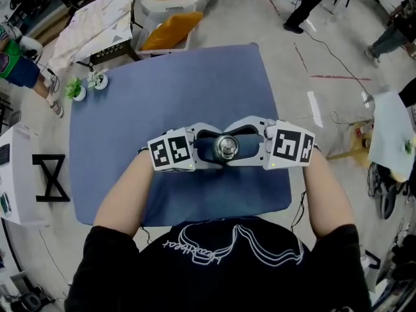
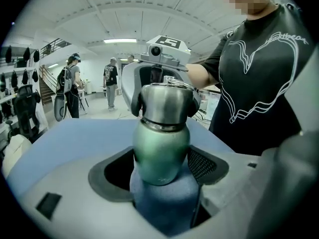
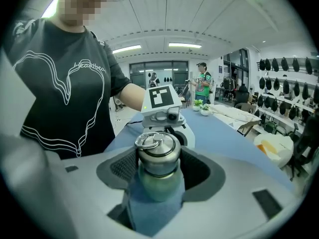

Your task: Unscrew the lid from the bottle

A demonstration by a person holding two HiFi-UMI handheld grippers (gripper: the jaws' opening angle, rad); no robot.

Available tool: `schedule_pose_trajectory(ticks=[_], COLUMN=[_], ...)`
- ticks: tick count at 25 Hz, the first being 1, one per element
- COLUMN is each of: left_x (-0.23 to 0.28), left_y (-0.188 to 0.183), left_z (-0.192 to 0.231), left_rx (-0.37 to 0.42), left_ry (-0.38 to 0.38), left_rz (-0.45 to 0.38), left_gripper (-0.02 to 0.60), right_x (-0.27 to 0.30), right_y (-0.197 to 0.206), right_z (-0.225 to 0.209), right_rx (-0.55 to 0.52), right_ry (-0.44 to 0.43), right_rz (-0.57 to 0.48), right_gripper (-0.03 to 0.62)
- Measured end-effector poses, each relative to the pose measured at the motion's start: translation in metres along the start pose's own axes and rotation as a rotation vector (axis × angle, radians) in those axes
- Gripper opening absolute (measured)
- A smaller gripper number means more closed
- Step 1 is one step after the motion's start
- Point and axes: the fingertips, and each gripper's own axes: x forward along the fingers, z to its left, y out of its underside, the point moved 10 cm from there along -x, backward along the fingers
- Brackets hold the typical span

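A green metal bottle [image 2: 160,148] with a steel lid [image 1: 226,148] carrying a ring stands on the blue-covered table [image 1: 169,96], close to the front edge. My left gripper [image 1: 211,149] comes in from the left, its jaws closed against the green body [image 3: 158,183]. The right gripper [image 1: 242,148] faces it from the right and is shut on the lid [image 3: 157,153]; its dark pads [image 2: 137,103] press the lid's two sides in the left gripper view. Blue cloth shows in the gap below the bottle, so its base is hidden.
Two small potted plants [image 1: 79,90] sit at the table's far left corner. A white cabinet [image 1: 16,174] stands left of the table and a tub with an orange cushion [image 1: 170,28] behind it. People stand farther back [image 2: 110,81].
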Motion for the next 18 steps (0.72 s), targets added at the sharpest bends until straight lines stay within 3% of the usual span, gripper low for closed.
schedule_pose_trajectory(ticks=[3,6,10,18], left_x=[-0.001,-0.001,0.0,0.001], left_y=[-0.002,-0.002,0.004,0.007], left_z=[-0.002,-0.003,-0.01,-0.03], left_rx=[-0.008,-0.009,-0.034,-0.119], left_ry=[-0.014,-0.029,-0.084,-0.261], left_rz=[-0.023,-0.037,-0.062,-0.098], left_gripper=[0.325,0.325,0.325,0.325], right_x=[0.0,-0.002,-0.007,-0.005], right_y=[0.0,0.003,0.005,0.01], right_z=[0.003,0.008,0.019,0.051], right_rx=[0.015,0.045,0.105,0.201], right_ry=[0.021,0.072,0.221,0.445], right_rz=[-0.009,-0.032,-0.158,-0.251], right_gripper=[0.272,0.344,0.341,0.331])
